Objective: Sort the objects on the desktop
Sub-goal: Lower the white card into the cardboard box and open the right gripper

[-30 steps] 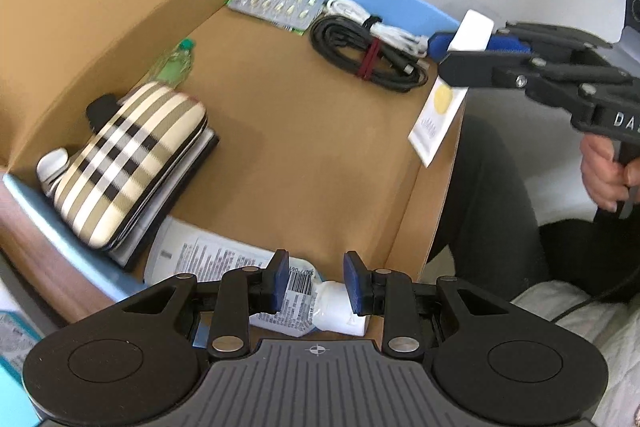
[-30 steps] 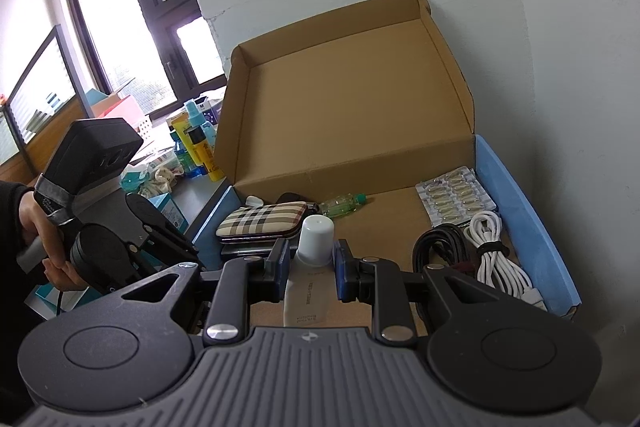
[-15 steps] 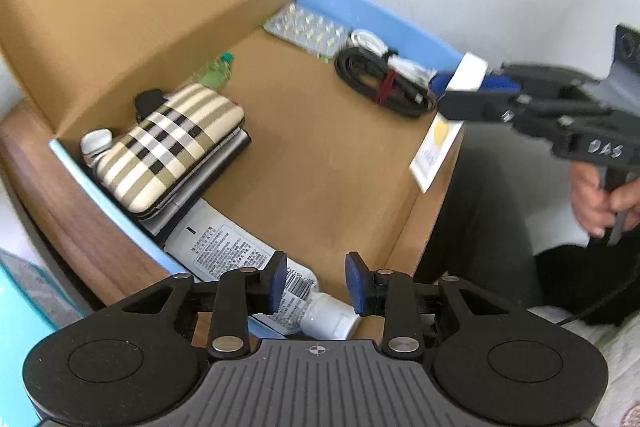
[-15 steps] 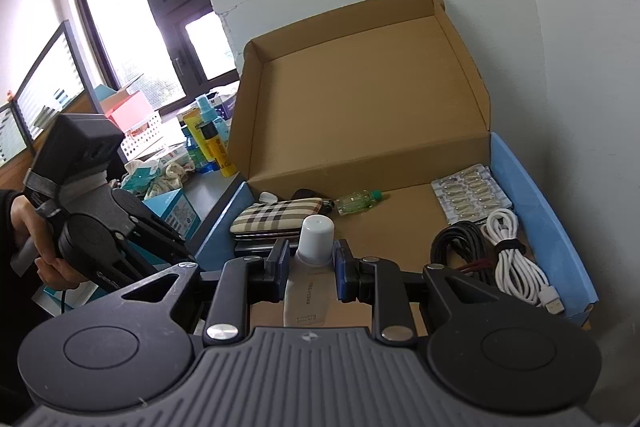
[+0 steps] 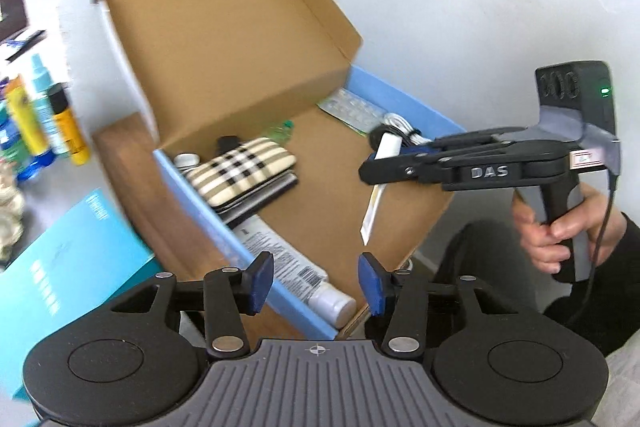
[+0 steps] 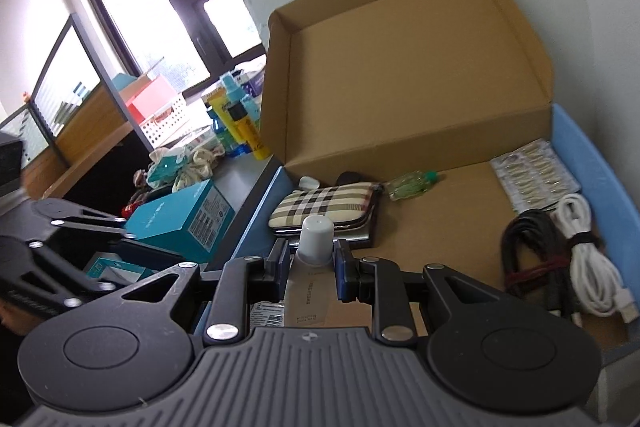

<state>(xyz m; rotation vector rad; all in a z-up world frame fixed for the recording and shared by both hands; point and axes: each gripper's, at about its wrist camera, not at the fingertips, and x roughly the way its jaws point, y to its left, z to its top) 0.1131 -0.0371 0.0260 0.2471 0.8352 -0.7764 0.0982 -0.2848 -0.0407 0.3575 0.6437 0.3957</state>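
Cardboard box (image 6: 420,75) is overhung by a white-capped tube (image 6: 310,267) clamped in the right gripper (image 6: 310,261), at risk of slipping, while the empty left gripper (image 5: 316,281) is being opened.

The letters "DAS" stand in raised capitals on the side of the right gripper (image 5: 390,163), seen from the left wrist view. A barcode is printed on the white tube (image 5: 296,275) lying along the near wall of the box, with lines of fine print above it too small to read. The tube (image 6: 310,291) clamped in the right gripper carries small print that cannot be made out. The teal carton (image 6: 186,217) beside the box bears a label with a barcode, its text also illegible.
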